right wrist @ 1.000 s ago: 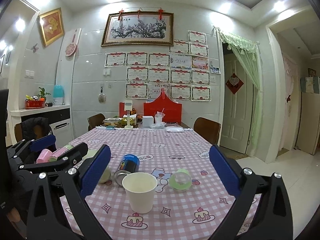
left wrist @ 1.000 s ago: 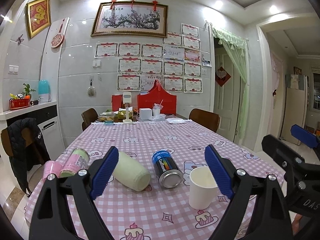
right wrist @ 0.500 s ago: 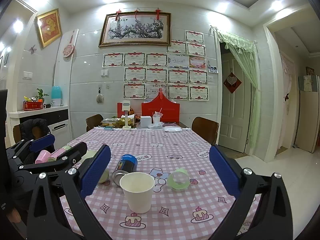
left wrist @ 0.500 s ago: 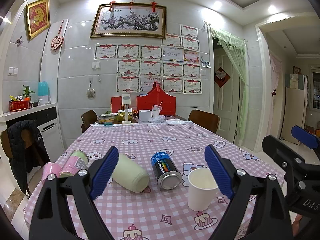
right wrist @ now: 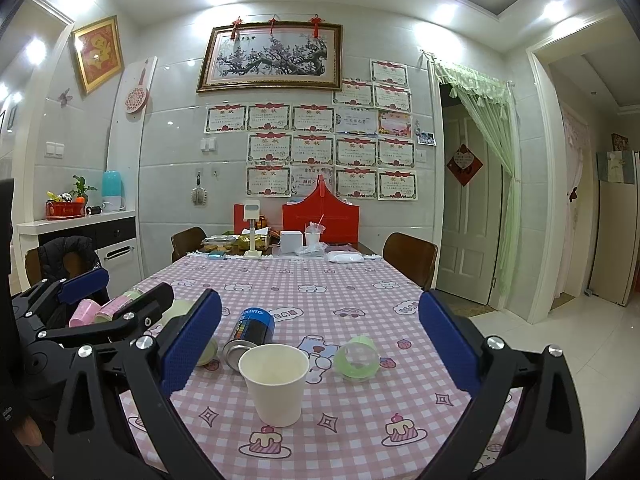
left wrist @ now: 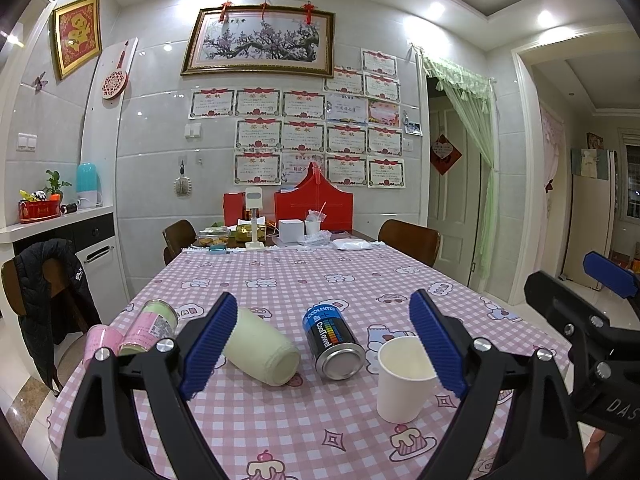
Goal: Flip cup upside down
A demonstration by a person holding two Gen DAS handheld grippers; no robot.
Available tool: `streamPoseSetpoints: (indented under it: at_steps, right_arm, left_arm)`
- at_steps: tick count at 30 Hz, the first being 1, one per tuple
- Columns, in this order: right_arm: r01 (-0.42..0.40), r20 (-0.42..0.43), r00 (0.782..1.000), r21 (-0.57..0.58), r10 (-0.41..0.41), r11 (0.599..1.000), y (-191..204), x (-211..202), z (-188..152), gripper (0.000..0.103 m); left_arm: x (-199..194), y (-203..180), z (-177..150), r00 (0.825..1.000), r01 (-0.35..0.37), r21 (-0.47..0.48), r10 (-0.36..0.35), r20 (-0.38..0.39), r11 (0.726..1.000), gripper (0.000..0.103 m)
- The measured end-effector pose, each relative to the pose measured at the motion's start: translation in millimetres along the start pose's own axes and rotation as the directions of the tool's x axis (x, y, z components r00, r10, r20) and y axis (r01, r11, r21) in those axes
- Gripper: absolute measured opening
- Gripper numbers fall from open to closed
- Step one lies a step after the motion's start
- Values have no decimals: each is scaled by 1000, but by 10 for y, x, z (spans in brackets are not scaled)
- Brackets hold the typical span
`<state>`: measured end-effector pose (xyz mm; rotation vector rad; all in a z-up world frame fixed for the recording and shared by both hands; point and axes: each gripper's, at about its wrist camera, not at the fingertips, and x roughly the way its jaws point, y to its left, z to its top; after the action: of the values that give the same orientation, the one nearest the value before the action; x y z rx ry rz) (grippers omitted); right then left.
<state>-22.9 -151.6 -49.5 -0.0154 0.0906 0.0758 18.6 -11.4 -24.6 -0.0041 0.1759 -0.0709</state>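
Note:
A white paper cup (right wrist: 275,388) stands upright, mouth up, on the pink checked tablecloth near the front edge. It also shows in the left wrist view (left wrist: 402,382), partly behind the right finger. My right gripper (right wrist: 320,344) is open and empty, held back from the cup, which sits between its blue pads, left of centre. My left gripper (left wrist: 324,346) is open and empty, also short of the table objects. Each gripper shows at the side of the other's view.
Lying on the table: a cream cup (left wrist: 262,350), a blue can (left wrist: 332,340), a pink-green tube (left wrist: 146,326), a pink cup (left wrist: 98,342) and a green clear cup (right wrist: 357,357). Boxes and dishes crowd the far end (left wrist: 288,228). Chairs stand at both sides.
Both views have shifted only slightly; the cup and other objects stay put. Both grippers stay open.

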Motion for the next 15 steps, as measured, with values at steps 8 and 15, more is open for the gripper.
streamPoseSetpoints:
  at_steps: [8,15]
  right_arm:
    - [1,3,1000,-4,-1,1000,-1,6,3,95]
    - [0,1,1000,-3,0,1000,-1,9,7,95]
  left_arm:
    - [7,3,-10,1000,7,-8,-7,8,1000,87]
    - [14,-3,-1,1000,7,-8,-7,6,1000,87]
